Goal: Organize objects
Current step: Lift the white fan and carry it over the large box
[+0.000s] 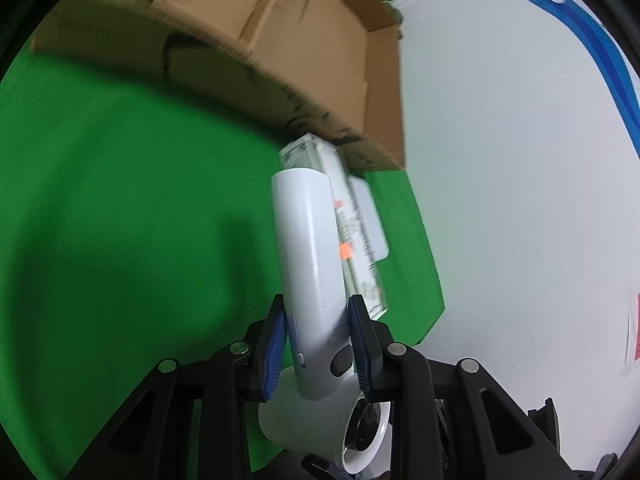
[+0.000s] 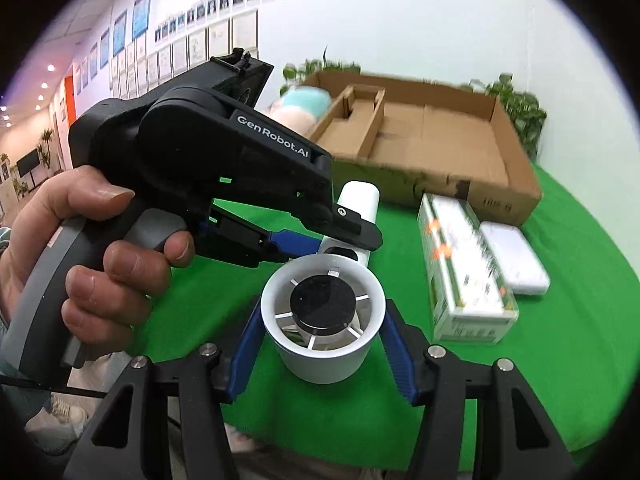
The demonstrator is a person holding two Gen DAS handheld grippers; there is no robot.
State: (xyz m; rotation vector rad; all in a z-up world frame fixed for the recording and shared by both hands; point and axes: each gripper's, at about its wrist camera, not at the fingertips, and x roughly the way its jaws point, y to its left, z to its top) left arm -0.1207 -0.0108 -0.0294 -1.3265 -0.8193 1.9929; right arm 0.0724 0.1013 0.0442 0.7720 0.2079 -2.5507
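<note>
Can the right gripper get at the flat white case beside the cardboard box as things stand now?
Probably not yet. The right gripper has its fingers around the hair dryer, which the left gripper also holds by the handle. The white case lies uncovered on the green cloth, beyond the printed carton.
</note>
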